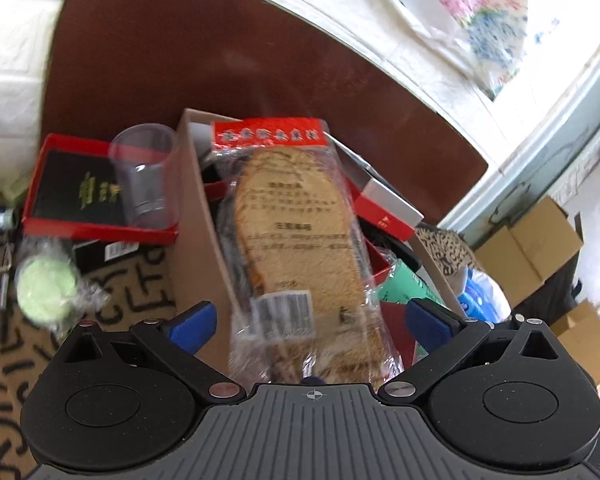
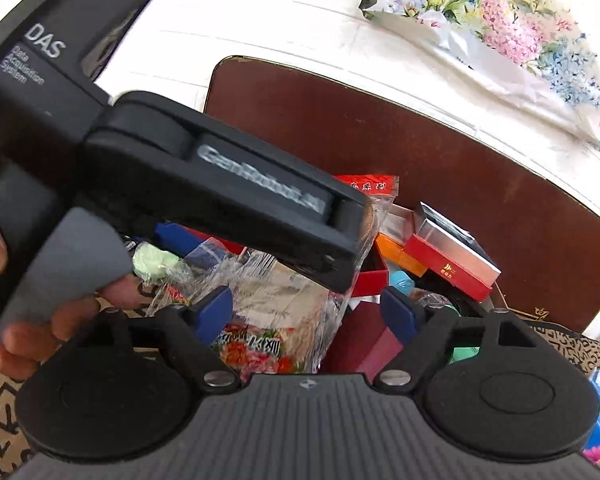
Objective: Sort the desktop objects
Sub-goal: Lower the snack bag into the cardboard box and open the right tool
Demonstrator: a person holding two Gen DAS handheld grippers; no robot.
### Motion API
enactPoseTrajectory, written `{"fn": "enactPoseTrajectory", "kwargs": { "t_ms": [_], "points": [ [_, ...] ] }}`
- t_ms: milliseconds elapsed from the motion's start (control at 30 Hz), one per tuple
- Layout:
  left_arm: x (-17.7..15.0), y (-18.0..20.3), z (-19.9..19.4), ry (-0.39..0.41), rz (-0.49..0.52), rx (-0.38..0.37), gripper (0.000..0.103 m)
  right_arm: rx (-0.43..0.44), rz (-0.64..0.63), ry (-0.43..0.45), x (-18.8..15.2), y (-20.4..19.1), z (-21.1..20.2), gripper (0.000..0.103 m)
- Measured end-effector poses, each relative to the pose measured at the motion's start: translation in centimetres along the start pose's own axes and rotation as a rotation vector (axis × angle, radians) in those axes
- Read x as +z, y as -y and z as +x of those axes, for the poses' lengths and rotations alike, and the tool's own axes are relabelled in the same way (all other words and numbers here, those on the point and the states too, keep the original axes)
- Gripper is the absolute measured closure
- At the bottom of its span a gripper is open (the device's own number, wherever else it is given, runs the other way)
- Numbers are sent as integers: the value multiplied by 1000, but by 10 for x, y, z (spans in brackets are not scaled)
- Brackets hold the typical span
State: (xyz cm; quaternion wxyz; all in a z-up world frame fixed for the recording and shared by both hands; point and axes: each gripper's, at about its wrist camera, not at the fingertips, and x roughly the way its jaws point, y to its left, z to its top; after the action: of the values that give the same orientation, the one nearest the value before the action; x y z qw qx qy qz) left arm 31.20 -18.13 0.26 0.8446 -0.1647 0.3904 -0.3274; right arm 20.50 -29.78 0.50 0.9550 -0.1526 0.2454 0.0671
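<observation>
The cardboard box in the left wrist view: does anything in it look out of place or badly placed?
Yes. The insole packet does not lie flat: it slants across the cardboard box, resting on the things heaped inside. A red-and-silver box also hangs tilted over the far rim. The heap looks overfull.

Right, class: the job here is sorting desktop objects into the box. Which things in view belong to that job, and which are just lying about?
Part of the job:
- insole packet, between the open left gripper pads
- cardboard box
- red and silver box
- clear plastic cup
- green wrapped ball

Just lying about:
- floral bag
- cartons off the table
</observation>
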Motion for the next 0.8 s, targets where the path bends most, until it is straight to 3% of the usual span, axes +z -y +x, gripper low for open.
{"fn": "enactPoseTrajectory", "kwargs": {
  "t_ms": [233, 400, 567, 800],
  "points": [
    [1, 2, -7, -7, 10, 7, 0, -35, 32, -85, -2, 13, 17, 11],
    [-3, 10, 2, -34, 38, 22, 0, -49, 50, -87, -3, 18, 17, 7],
    [-7, 7, -10, 15, 54, 49, 0, -52, -25, -52, -3, 7, 8, 6],
    [-2, -2, -33, 92, 21, 71, 0, -66, 1, 27, 3, 11, -9, 3]
  ]
}}
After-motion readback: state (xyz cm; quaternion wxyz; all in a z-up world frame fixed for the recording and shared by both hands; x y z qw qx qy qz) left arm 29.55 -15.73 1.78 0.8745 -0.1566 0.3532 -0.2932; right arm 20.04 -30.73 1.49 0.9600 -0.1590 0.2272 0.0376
